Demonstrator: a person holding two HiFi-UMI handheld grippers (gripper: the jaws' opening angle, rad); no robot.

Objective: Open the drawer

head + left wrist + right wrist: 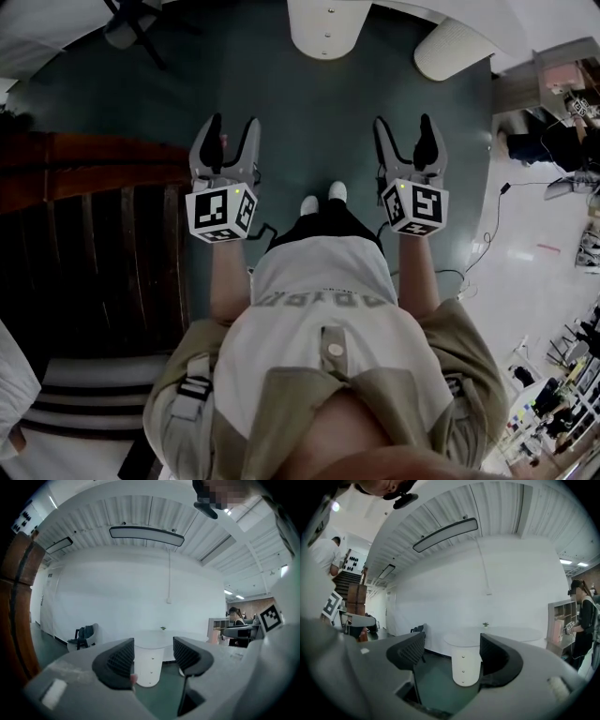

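Observation:
I stand on a teal floor with both grippers held out in front of me at waist height. My left gripper is open and holds nothing; in the left gripper view its jaws frame a white pedestal table. My right gripper is also open and empty, and its jaws frame the same white pedestal, which carries three small knobs in a column. Dark wooden furniture stands close at my left. I cannot tell which piece holds the drawer.
The white round table lies ahead, with a second white shape to its right. A chair stands by the white wall. A person stands beside a shelf at the right. A cable trails over the pale floor.

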